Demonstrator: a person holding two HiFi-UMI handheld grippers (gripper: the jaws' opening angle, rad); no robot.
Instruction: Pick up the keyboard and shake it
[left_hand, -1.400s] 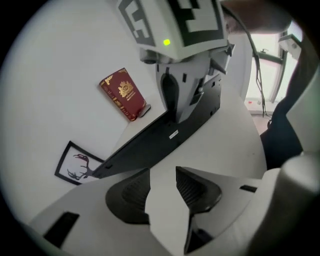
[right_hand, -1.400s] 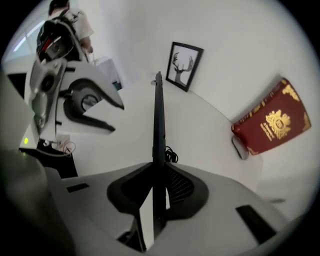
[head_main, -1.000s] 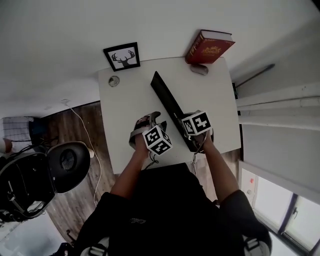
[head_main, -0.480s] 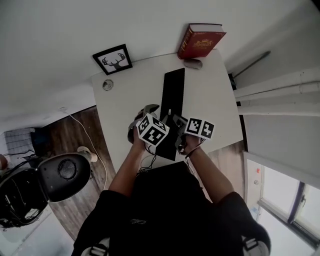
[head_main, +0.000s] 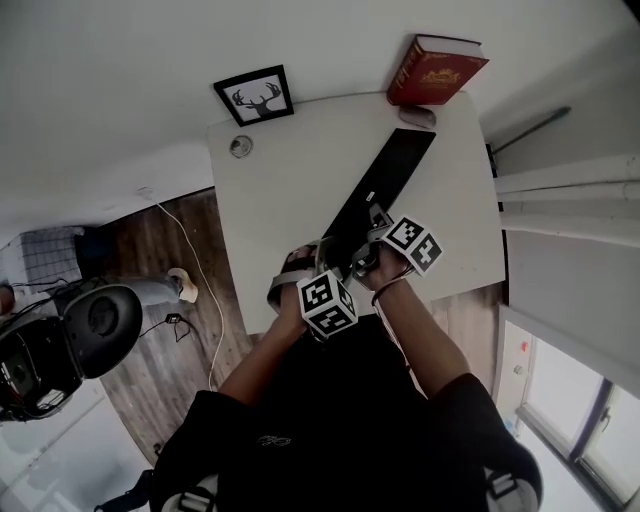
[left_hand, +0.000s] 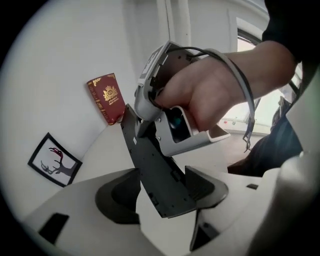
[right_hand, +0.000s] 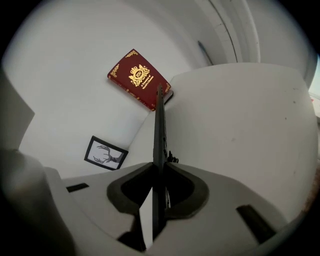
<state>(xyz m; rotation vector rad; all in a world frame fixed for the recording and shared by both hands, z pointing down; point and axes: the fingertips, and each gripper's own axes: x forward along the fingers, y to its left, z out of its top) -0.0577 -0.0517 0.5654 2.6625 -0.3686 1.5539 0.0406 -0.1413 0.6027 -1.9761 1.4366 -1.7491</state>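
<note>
The keyboard (head_main: 378, 195) is being carried above the white bench (head_main: 290, 180), turned on its long edge. Its far end is pointing at the red book (head_main: 437, 70) and its near end is lying well away from the book, at the person's side of the bench.

The right claw (right_hand: 159, 192) is pinching the keyboard's near end, with both pads pressing flat against the thin body. It is bearing the load alone.

The left claw (left_hand: 164, 195) has just been opening. Its jaws are standing spread, the near corner of the keyboard is sitting between them with its underside showing, and the pads are not squeezing it.

Progress, as a judgement:
- Pick-up: this is looking complete, since the near end is hanging clear of the bench. Whether the end nearest the book is touching the bench cannot be told.
- Shake: no single moment is confirming it. The edge-on tilt is suggesting it is under way or about to begin.
- Remaining: finishing the shake. With only one claw clamping, a slip at that narrow grip is the main risk.
</note>
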